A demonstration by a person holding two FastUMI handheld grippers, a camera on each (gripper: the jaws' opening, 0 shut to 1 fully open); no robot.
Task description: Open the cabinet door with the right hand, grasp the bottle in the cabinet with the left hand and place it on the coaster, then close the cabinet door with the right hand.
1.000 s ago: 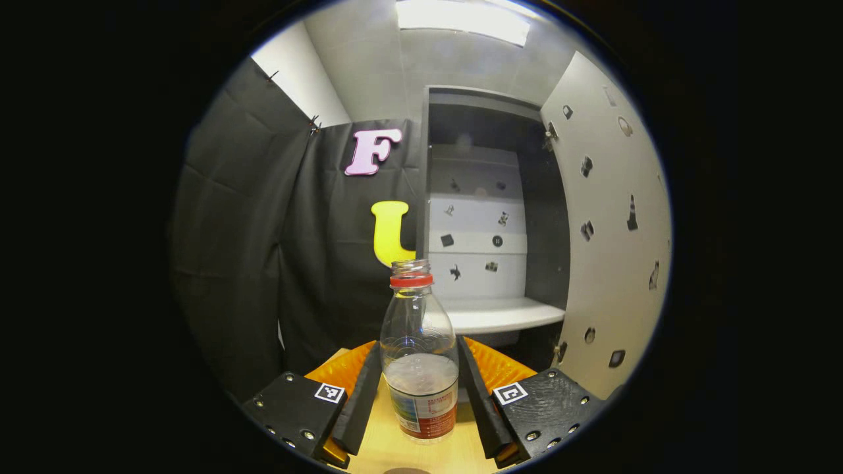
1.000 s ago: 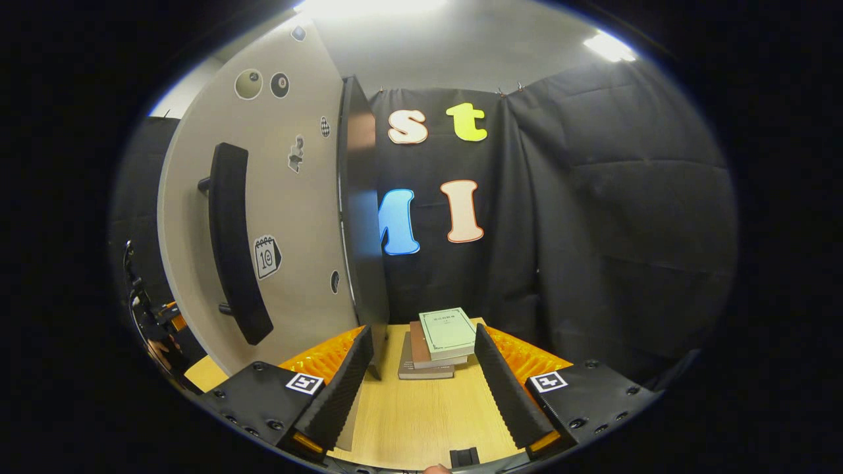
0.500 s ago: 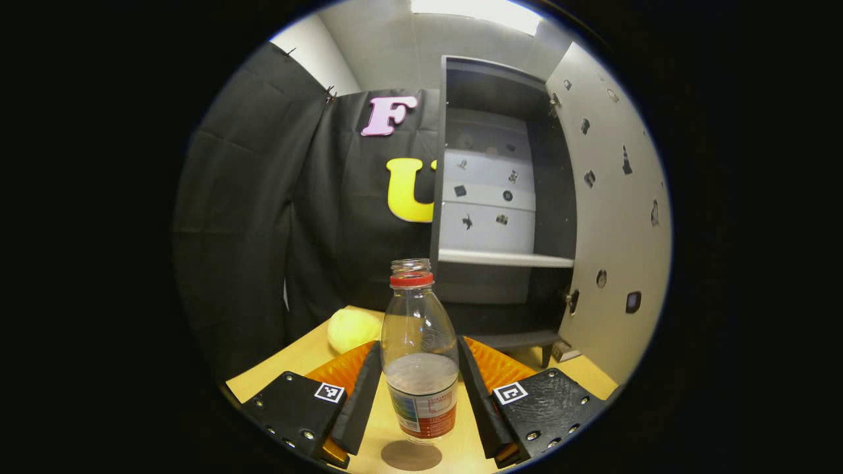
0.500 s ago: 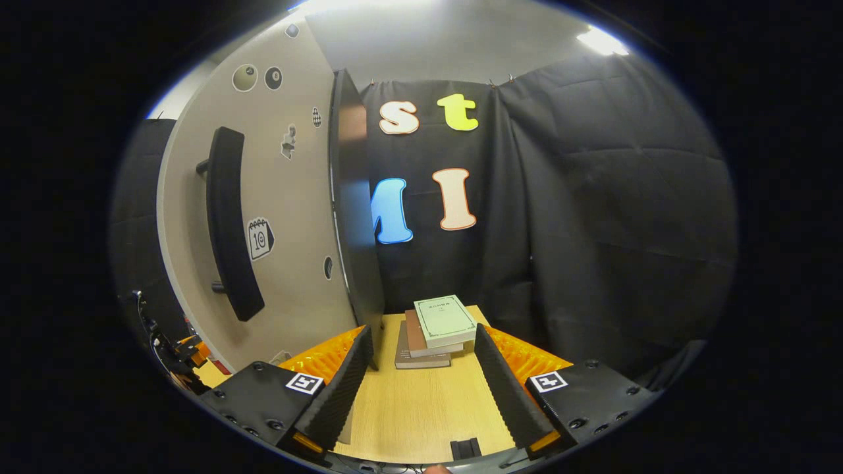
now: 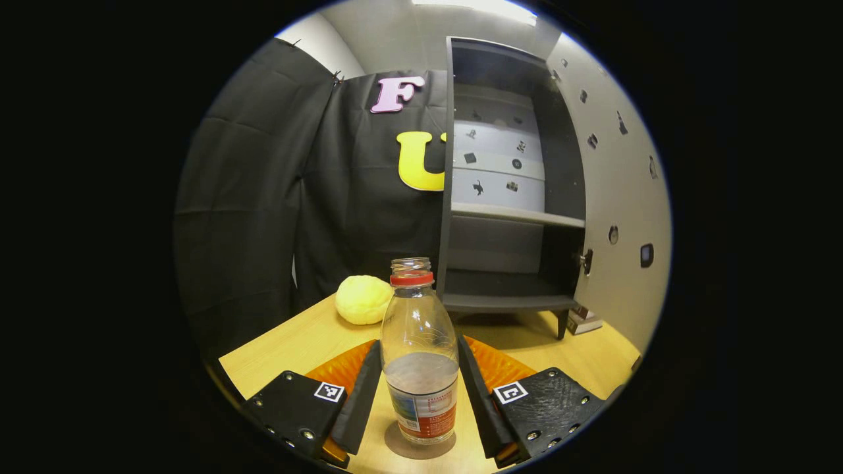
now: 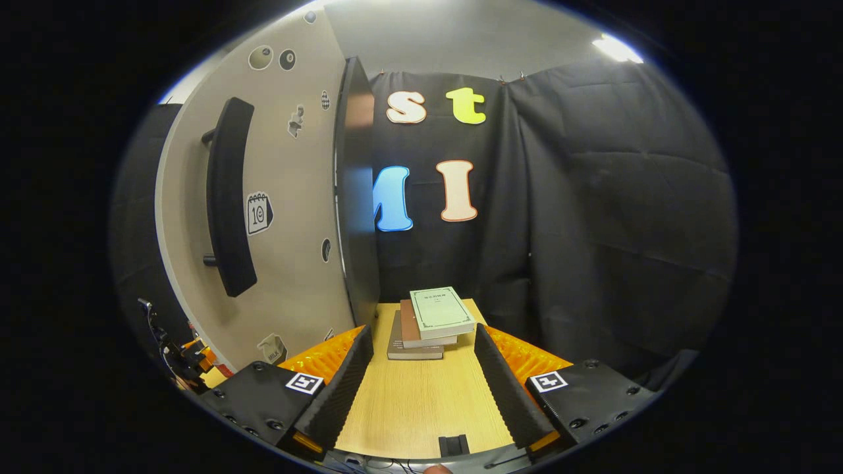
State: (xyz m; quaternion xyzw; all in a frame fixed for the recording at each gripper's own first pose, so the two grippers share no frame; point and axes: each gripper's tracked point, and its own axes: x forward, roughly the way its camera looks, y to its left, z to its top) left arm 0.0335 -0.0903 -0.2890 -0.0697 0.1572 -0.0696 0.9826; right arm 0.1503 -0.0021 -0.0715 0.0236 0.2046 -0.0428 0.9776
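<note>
Between the two fingers of the left gripper (image 5: 419, 388), in the left gripper view, stands the bottle (image 5: 419, 355). It is upright, clear, without cap, with a red ring at the neck and a label low on the body, and some liquid fills its lower part. Both fingers press on its sides, so the gripper pinches it. Under the bottle lies a round dark coaster (image 5: 419, 449) on the wooden table (image 5: 309, 342); the base of the bottle is right over it, but whether it touches I cannot tell. Farther on the table, to the left behind the bottle, rests a yellow round object (image 5: 363, 299). Behind it, to the right, stands the dark cabinet (image 5: 510, 197) with its shelves bare, and the cabinet door (image 5: 619, 197) is swung wide open on the right side.

In the right gripper view, the right gripper (image 6: 419, 388) has its fingers spread apart with only the table between them. Just beyond the fingertips lies a stack of books (image 6: 428, 322), a green one on top. To the left is the outer face of the open door with its long black handle (image 6: 227, 197), well apart from the gripper.
</note>
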